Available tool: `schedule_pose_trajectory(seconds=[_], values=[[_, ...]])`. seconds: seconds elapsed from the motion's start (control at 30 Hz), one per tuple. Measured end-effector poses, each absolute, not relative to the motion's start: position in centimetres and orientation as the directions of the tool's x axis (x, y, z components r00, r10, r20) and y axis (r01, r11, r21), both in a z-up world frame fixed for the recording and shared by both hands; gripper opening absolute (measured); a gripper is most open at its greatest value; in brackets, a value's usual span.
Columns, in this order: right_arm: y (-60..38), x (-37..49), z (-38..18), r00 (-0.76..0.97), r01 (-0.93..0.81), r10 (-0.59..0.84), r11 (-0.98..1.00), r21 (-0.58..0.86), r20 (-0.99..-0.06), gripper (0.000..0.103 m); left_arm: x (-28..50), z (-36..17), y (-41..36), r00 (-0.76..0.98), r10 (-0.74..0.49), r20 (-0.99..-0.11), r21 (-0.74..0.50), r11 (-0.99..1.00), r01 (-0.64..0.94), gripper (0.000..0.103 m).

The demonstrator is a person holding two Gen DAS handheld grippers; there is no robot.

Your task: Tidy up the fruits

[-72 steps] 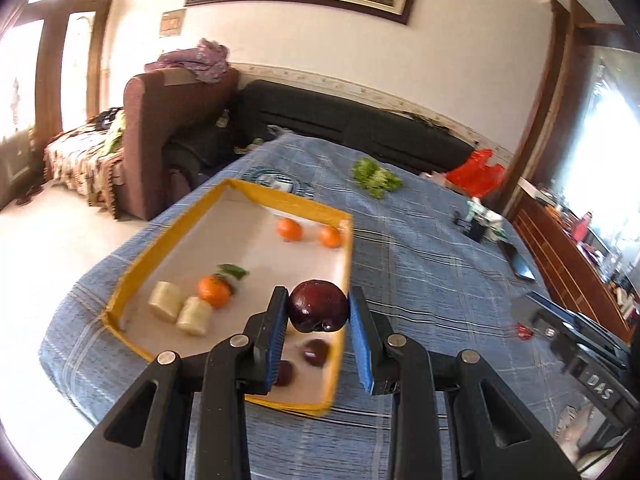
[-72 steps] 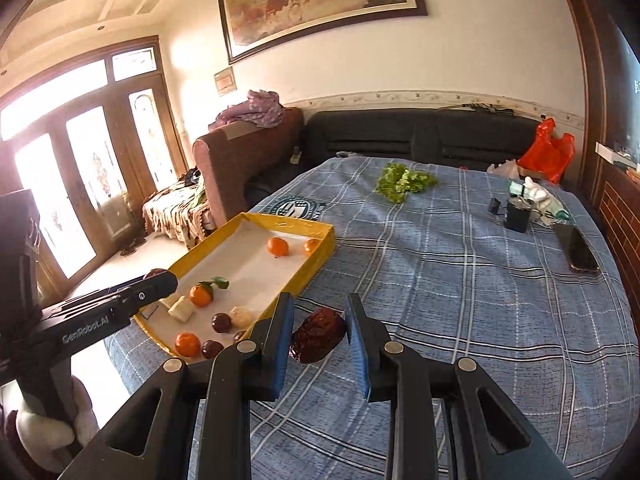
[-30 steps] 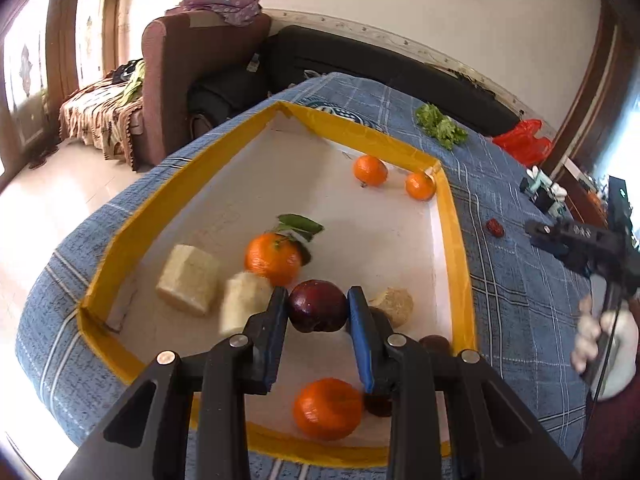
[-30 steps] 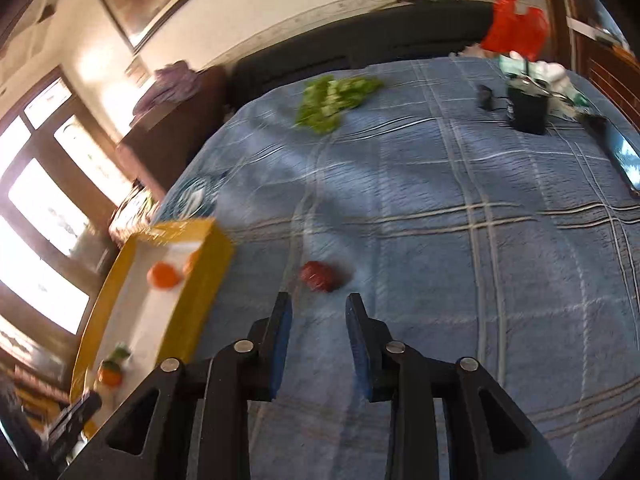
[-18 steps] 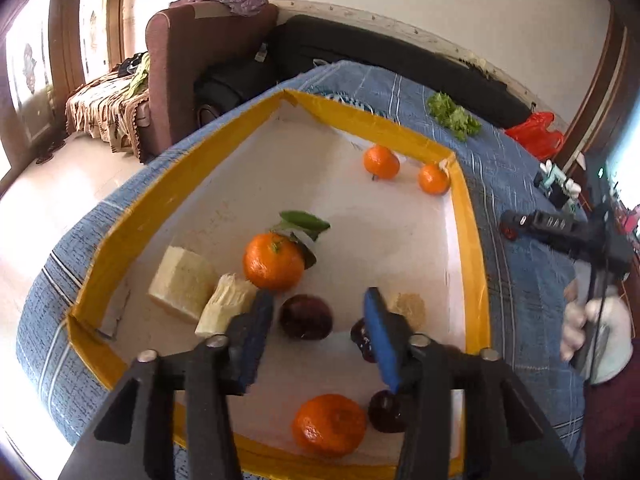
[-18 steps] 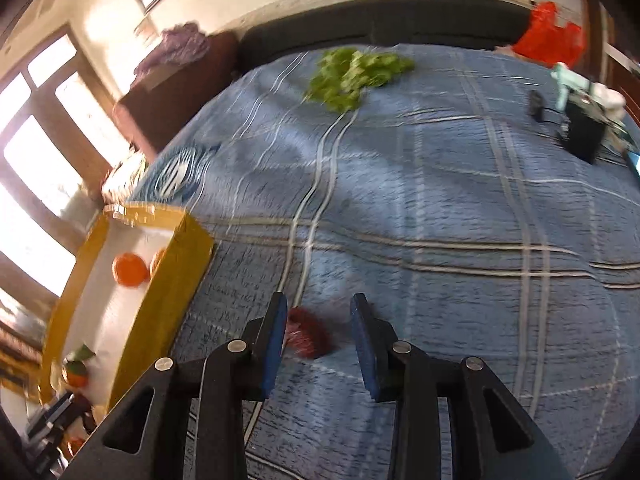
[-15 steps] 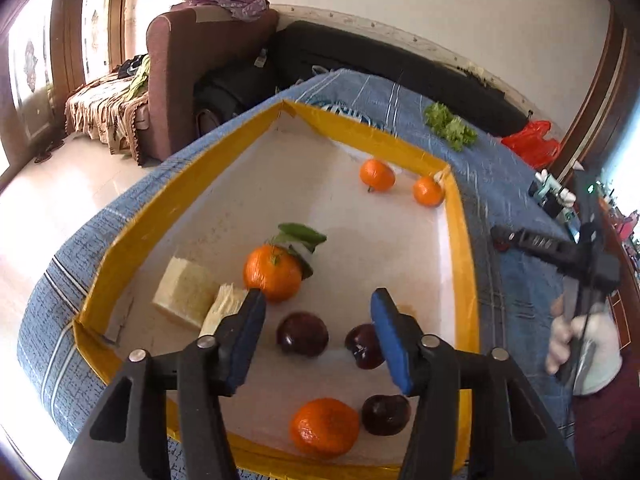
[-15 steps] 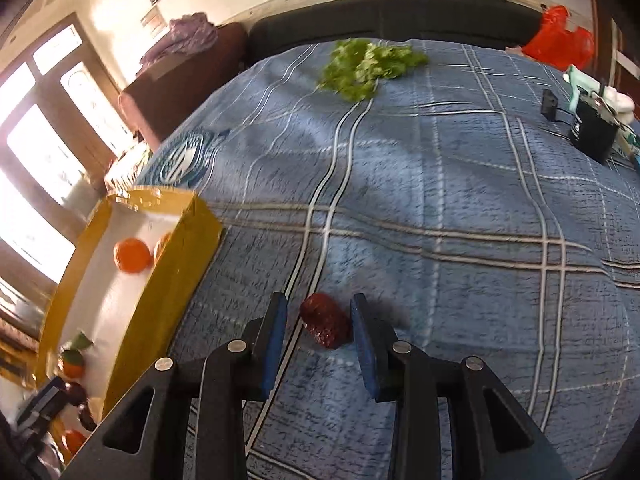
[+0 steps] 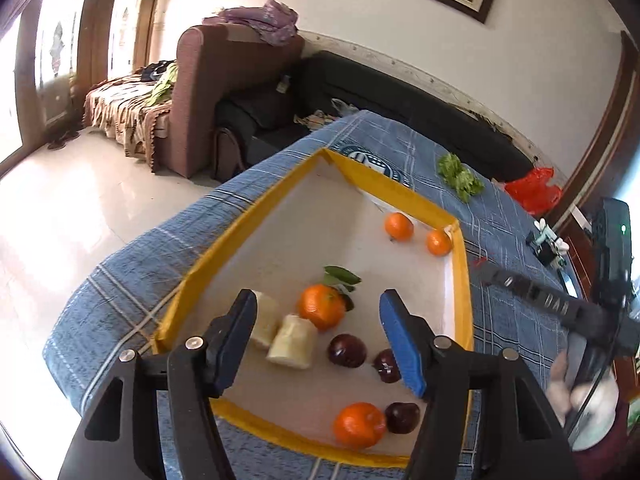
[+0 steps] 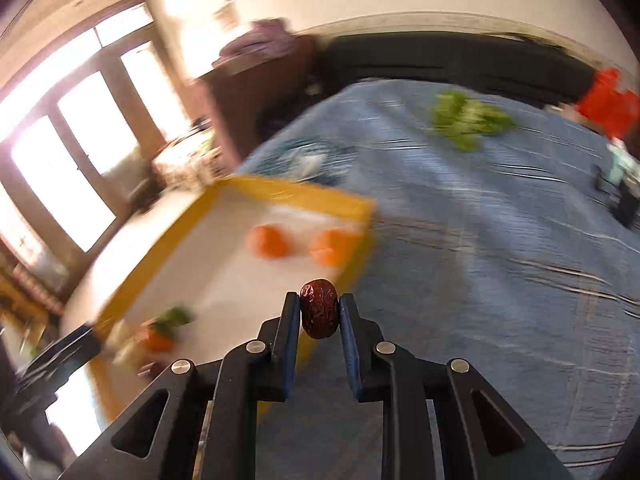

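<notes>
A yellow-rimmed tray [image 9: 256, 216] lies on the blue checked tablecloth. In it are several oranges, one with leaves [image 9: 321, 307], two pale chunks [image 9: 293, 341] and three dark plums, one of them [image 9: 347, 350] just below the leafy orange. My left gripper [image 9: 318, 334] hovers above the tray's near end, its jaws opening with nothing held between them. My right gripper [image 10: 319, 310] is shut on a wrinkled red date [image 10: 319, 307], lifted over the tray's right rim [image 10: 362, 236]. The right wrist view is blurred by motion.
Green leafy vegetables [image 9: 459, 176] and a red bag [image 9: 534, 195] lie at the table's far side. The right gripper's black body [image 9: 552, 308] and a hand [image 9: 576, 392] show at the right. Dark sofas [image 9: 400, 96] stand behind the table.
The left gripper let go of the plum in the tray, opened wider and rose. The right gripper closed on the date on the cloth, lifted it and swung toward the tray.
</notes>
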State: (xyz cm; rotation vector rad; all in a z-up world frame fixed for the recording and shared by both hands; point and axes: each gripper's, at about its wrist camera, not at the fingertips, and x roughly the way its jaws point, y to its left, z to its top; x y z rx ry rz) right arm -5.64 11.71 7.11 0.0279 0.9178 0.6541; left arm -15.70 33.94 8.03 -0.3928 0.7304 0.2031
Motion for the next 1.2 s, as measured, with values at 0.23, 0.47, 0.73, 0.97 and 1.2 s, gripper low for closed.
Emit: schedule_pose_trajectory(seconds=[0.23,0.47,0.73,0.97,1.2], values=[[17.5,-8.9,4.6,0.370,-0.607,0.509,0.766,0.212,-0.777,0.023,-16.6,7.4,34.5,0.716,0.041,-0.697,-0.274,0.907,-0.318,0.068],[16.8,-10.1,5.2,0.391,-0.592,0.520,0.774,0.226,-0.759,0.037,-17.2,7.9,34.2,0.727,0.039,-0.685,-0.277,0.909,-0.310,0.073],[13.5,-11.7,7.9,0.463,-0.544,0.530,0.803,0.244,-0.711,0.043,-18.3,9.5,32.2,0.744,0.082,-0.663,-0.218,0.930,-0.297,0.074],[9.7,-15.4,8.7,0.533,-0.495,0.511,0.835,0.241,-0.674,0.059,-20.6,12.2,27.3,0.764,0.355,-0.540,0.041,0.917,-0.397,0.095],[7.4,-18.7,8.7,0.590,-0.452,0.473,0.865,0.217,-0.654,0.060,-23.4,15.0,23.9,0.785,0.487,-0.382,0.138,0.870,-0.473,0.103]])
